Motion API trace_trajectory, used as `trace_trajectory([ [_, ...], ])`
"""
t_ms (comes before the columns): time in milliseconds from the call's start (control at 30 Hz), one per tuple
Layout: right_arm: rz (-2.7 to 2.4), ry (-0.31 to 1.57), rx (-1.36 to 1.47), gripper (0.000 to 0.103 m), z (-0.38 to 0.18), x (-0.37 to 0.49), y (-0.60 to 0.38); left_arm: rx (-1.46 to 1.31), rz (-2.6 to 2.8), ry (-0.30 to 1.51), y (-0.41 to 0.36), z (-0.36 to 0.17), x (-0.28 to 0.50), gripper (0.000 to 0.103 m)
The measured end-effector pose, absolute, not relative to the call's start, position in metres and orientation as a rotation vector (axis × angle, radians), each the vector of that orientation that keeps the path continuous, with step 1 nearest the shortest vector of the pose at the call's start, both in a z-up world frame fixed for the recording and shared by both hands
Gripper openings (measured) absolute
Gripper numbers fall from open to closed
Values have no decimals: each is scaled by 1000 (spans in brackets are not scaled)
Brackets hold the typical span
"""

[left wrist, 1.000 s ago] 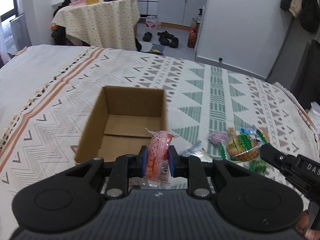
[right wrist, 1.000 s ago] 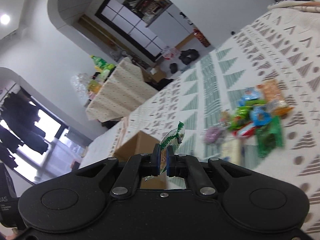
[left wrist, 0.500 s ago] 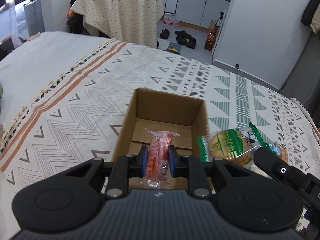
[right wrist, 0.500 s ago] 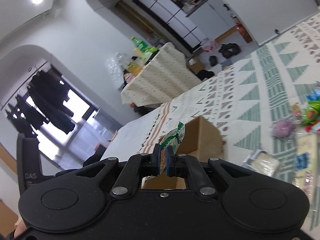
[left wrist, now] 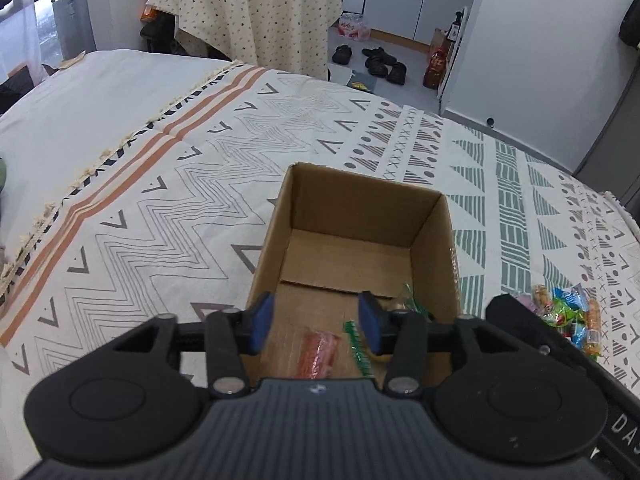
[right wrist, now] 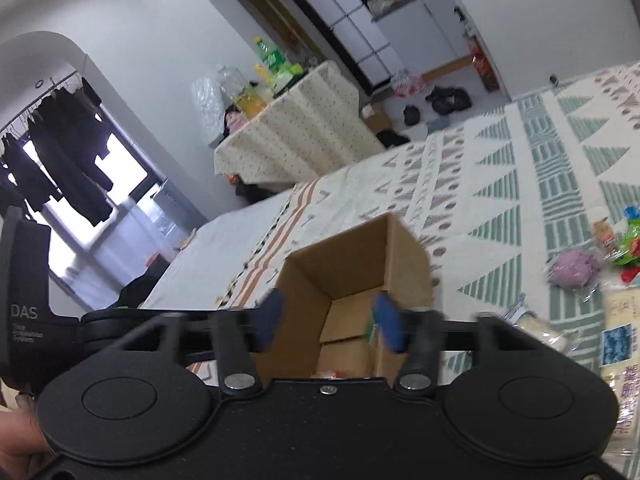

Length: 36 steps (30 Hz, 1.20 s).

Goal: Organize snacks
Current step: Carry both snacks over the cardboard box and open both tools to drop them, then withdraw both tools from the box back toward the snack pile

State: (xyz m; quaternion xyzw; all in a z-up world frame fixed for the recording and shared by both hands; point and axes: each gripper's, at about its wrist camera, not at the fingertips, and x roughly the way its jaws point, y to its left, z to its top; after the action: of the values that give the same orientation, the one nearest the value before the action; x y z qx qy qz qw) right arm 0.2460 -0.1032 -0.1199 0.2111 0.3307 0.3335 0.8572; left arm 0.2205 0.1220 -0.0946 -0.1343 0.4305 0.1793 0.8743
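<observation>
An open cardboard box point(left wrist: 436, 248) stands on the patterned bedspread; it also shows in the right wrist view point(right wrist: 356, 256). My left gripper point(left wrist: 316, 322) is open above the box's near end. A red snack packet point(left wrist: 318, 354) lies on the box floor below it, beside a green-edged bun packet point(left wrist: 358, 346). My right gripper point(right wrist: 330, 326) is open over the box too, with a bit of the green packet point(right wrist: 372, 330) beside its right finger. The right gripper's black body point(left wrist: 560, 356) shows at the left view's right edge.
A pile of loose snacks point(left wrist: 568, 312) lies on the bedspread right of the box; in the right wrist view it includes a purple bun point(right wrist: 574, 270) and white packets point(right wrist: 620, 328). A cloth-covered table point(left wrist: 256, 8) and shoes point(left wrist: 380, 62) are beyond the bed.
Both grippers moved over the box and opened. The red packet and the green bun packet dropped from them into the box.
</observation>
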Motion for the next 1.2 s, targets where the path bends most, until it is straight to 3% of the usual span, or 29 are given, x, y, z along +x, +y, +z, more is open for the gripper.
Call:
trace_trajectory([
  [133,654,713,435,63,-119,246,-111,-274,375,894,118,-92,214,63],
  [267,577,728,387,77,-117,242,-117,-283,383,898,113,-90,205,77],
  [700,415,696,255,102,-93,225,-161,-307,355,908,80,-83,183,83],
  [933,450,677,204,103,-78,217,-194,-282,347,887,49,-73,174,98],
  [1200,408,642,197,103,-72,213,-240,-247,314,881,12,-69,170,103],
])
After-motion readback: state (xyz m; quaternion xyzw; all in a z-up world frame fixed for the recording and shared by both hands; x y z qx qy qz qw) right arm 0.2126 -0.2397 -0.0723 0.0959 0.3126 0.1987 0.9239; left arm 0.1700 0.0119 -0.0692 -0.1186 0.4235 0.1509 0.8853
